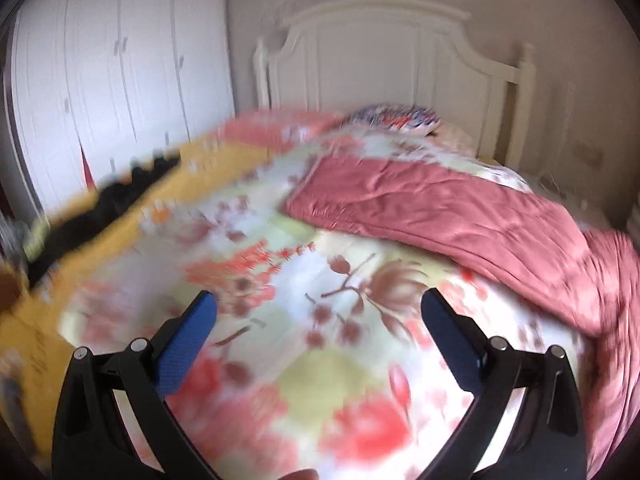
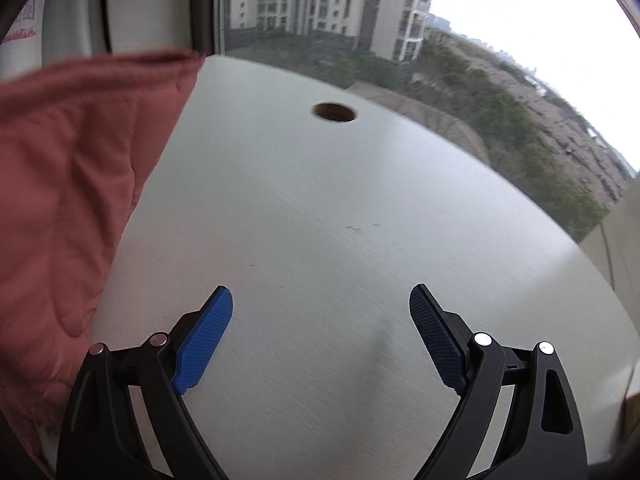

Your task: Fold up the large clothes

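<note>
Left gripper [image 1: 319, 308]: blue-padded fingers [image 1: 188, 348] are standing spread wide, gripping nothing, and are hanging above a floral bedspread [image 1: 288, 360]; the left wrist view is blurring heavily.

Floral bedspread: it is covering the bed, showing red and brown blossoms on pale green and white.

Pink quilted garment [image 1: 452, 216]: it is lying on the bedspread beyond and to the right of the left gripper, well apart from it, and is spilling over the bed's right edge. Whether it is folded cannot be told.

Black item [image 1: 116, 196]: it is lying on a yellow sheet [image 1: 192, 176] along the bed's left side; too blurred to identify.

Patterned pillow [image 1: 396, 118]: it is resting at the far end, just before the white headboard [image 1: 384, 56]. White wardrobe [image 1: 108, 72]: it is standing to the left.

Right gripper [image 2: 321, 304]: its blue pads are likewise standing wide apart, pinching nothing, over a pale grey tabletop [image 2: 320, 208].

Pink quilted fabric [image 2: 68, 184]: it is filling the left of the right wrist view, overlapping the tabletop's left edge.

Round hole [image 2: 333, 112]: it is sitting in the tabletop further off. Window [image 2: 400, 20]: it is showing apartment blocks beyond.
</note>
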`<state>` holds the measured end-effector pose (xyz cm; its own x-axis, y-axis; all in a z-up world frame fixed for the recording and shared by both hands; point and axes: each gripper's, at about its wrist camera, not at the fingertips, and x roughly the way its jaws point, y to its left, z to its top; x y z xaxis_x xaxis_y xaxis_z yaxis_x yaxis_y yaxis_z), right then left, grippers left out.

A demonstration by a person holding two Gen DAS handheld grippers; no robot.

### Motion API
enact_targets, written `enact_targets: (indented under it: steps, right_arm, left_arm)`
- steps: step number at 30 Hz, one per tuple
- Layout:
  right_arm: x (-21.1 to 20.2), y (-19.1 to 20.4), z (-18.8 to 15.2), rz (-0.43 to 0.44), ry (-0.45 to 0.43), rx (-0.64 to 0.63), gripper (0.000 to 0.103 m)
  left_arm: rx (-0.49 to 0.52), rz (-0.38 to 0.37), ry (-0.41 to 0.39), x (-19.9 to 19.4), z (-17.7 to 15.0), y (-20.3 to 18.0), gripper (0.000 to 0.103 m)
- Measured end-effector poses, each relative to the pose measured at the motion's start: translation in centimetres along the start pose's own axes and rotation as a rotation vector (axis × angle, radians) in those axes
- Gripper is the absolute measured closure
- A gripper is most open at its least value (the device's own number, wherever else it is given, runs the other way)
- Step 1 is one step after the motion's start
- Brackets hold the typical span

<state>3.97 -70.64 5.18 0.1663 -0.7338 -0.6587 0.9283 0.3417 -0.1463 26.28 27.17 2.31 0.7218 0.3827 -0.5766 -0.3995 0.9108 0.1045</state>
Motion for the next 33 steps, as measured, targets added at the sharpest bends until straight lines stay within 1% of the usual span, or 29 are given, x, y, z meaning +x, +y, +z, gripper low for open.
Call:
enact_targets:
  steps: [1,2,3,4,5,6,7,8,9,10,11,13,15,16,18,19,21,22,25,27,30,33]
  right_arm:
    - [-4.3,-1.1,-1.5,-0.033,-0.127,0.053,0.016]
    - [-7.5,-1.7,-3.0,-0.013,-0.203,0.08,0.016]
    - [-10.6,-2.2,-4.5,0.037,-0.271,0.09,0.016]
    - [-14.8,-2.4,-7.0,0.131,-0.361,0.081,0.016]
    - [-17.5,-2.2,-8.9,0.197,-0.41,0.065,0.016]
    - [-19.9,-1.9,-10.6,0.261,-0.443,0.044,0.016]
    - [-21.9,-1.2,-12.3,0.329,-0.456,0.018,0.016]
    - [-24.0,-0.2,-14.2,0.43,-0.453,-0.019,0.016]
    - [-25.6,1.1,-15.9,0.527,-0.437,-0.062,0.016]
    - [-27.3,3.0,-18.0,0.634,-0.409,-0.136,0.016]
    - [-28.5,4.3,-19.5,0.688,-0.391,-0.193,0.016]
    - [-30.9,7.5,-23.1,0.761,-0.339,-0.32,0.016]
    - [-32.4,9.9,-26.1,0.817,-0.301,-0.437,0.016]
    - [-33.3,10.9,-27.8,0.836,-0.291,-0.491,0.016]
    - [-34.6,12.0,-30.3,0.859,-0.284,-0.56,0.016]
    - [-35.3,12.4,-31.3,0.872,-0.286,-0.584,0.016]
    - [-35.0,12.9,-31.0,0.88,-0.291,-0.598,0.016]
    - [-35.0,12.7,-31.1,0.883,-0.293,-0.597,0.016]
    - [-35.2,11.8,-30.5,0.9,-0.289,-0.561,0.016]
    - [-34.6,11.7,-29.8,0.906,-0.281,-0.541,0.016]
    - [-34.4,11.1,-29.3,0.897,-0.292,-0.525,0.016]
    - [-34.6,10.6,-29.3,0.889,-0.296,-0.518,0.016]
  left_arm:
    - [0.04,0.027,-0.023,-1.8,-0.3,-0.8,0.002]
    - [0.11,0.056,-0.057,-4.6,-1.1,-2.4,0.002]
    - [0.158,0.053,-0.09,-6.7,-1.6,-3.5,0.002]
    - [0.193,0.033,-0.124,-8.5,-2.1,-4.7,0.002]
    - [0.224,-0.019,-0.174,-11.4,-3.0,-6.1,0.002]
    - [0.231,-0.083,-0.21,-14.2,-3.9,-7.3,0.002]
    - [0.231,-0.131,-0.228,-16.0,-4.4,-8.1,0.002]
    - [0.228,-0.202,-0.247,-18.6,-5.3,-9.4,0.002]
    - [0.22,-0.262,-0.26,-20.9,-6.2,-10.4,0.002]
    - [0.209,-0.317,-0.273,-23.0,-7.1,-11.2,0.002]
    - [0.2,-0.356,-0.279,-24.4,-7.7,-12.0,0.002]
    - [0.189,-0.442,-0.281,-27.7,-9.5,-13.3,0.002]
    - [0.186,-0.466,-0.287,-29.7,-11.2,-14.3,0.002]
    - [0.192,-0.473,-0.294,-30.2,-11.9,-14.8,0.002]
    - [0.275,-0.474,-0.308,-31.6,-13.6,-16.1,0.002]
    - [0.298,-0.47,-0.305,-32.1,-14.2,-16.4,0.002]
    - [0.298,-0.486,-0.278,-32.1,-14.8,-16.4,0.002]
    - [0.293,-0.507,-0.249,-31.9,-15.0,-16.2,0.002]
    - [0.266,-0.527,-0.19,-30.8,-15.3,-15.8,0.002]
    - [0.24,-0.552,-0.154,-30.1,-15.4,-15.4,0.002]
    - [0.228,-0.567,-0.138,-29.7,-15.4,-15.1,0.002]
    - [0.235,-0.569,-0.147,-29.9,-15.5,-15.0,0.002]
